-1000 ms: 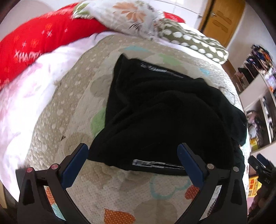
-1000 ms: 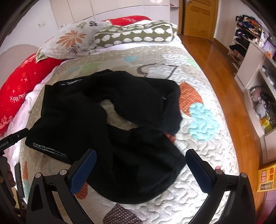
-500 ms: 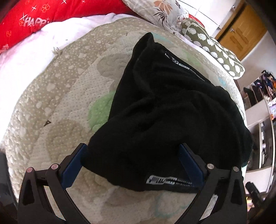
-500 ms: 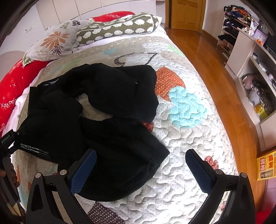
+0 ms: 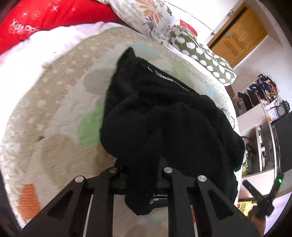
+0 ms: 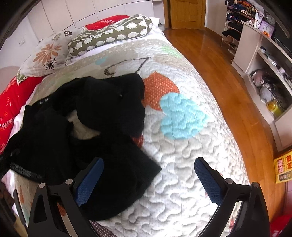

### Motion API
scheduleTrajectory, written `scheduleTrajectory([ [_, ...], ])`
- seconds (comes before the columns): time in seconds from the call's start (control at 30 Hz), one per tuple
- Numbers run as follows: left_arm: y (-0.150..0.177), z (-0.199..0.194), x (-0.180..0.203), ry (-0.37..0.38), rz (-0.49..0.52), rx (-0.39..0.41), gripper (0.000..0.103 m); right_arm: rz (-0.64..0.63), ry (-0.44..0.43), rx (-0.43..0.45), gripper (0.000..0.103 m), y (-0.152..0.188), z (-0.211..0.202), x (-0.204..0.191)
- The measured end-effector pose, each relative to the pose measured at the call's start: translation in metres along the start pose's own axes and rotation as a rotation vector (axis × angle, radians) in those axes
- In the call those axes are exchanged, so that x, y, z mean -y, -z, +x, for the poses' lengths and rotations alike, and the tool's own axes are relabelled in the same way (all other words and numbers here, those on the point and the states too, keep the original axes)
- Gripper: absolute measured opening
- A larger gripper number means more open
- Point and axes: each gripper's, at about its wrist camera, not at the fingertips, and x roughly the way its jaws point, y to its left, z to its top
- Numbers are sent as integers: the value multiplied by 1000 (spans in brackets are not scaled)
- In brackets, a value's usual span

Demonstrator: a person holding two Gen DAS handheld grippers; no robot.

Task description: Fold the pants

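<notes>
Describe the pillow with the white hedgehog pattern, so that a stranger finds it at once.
Look at the head of the bed, past the black pants. The olive-green bolster pillow lies beside a pale floral pillow; only it is long, round and covered in white shapes.

Home bedroom. Bed with quilted beige coverlet patterned in coloured hearts (image 6: 182, 155), floral pillow (image 6: 45, 54), olive bolster with white hedgehog print (image 6: 109, 36), red blanket with white lettering (image 5: 45, 16). Glossy wooden plank floor (image 6: 219, 73), wooden door (image 5: 237, 36), cluttered white open shelves (image 6: 264, 73) along the wall.
</notes>
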Motion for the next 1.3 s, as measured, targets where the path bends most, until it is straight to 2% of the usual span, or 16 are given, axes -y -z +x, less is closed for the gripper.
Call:
scheduleTrajectory([
  [0.17,11,-8,-33,-73,-10,-41,13,-68,-48,-84,87,-10,33,-11],
  [0.23,14,-4,-37,-85,-15,-54,13,-108,-36,-119,86,-9,46,-16],
  [0.3,14,0,-35,-94,-17,-54,13,-133,-59,-136,79,-4,55,-18],
  [0.37,15,3,-35,-104,-23,-52,13,-162,-79,-103,63,-1,52,-19],
  [0.43,15,5,-37,-110,-41,-55,13,-163,-130,-102,21,0,45,-18],
  [0.47,13,7,-37,-110,-46,-59,13,-146,-146,-99,15,-1,37,-16],
  [0.67,12,-10,-32,-83,-19,-61,14,-9,-124,-20,15,6,-24,31],
  [0.73,17,-12,-27,-67,5,-79,14,-3,-85,-31,15,15,-33,44],
  [0.83,29,-4,-24,-75,24,-123,16,33,-47,-76,15,26,-23,58],
  [0.93,44,14,-30,-107,14,-189,26,41,14,-131,15,35,8,68],
  [1.0,52,18,-38,-133,0,-196,40,49,33,-145,17,34,16,71],
  [1.1,55,7,-50,-153,-15,-199,47,6,120,-131,40,30,10,64],
  [1.17,53,-5,-60,-164,-21,-197,51,-8,125,-126,42,26,3,63],
  [1.3,41,-35,-80,-203,-27,-144,55,-59,104,-102,41,17,-20,50],
])
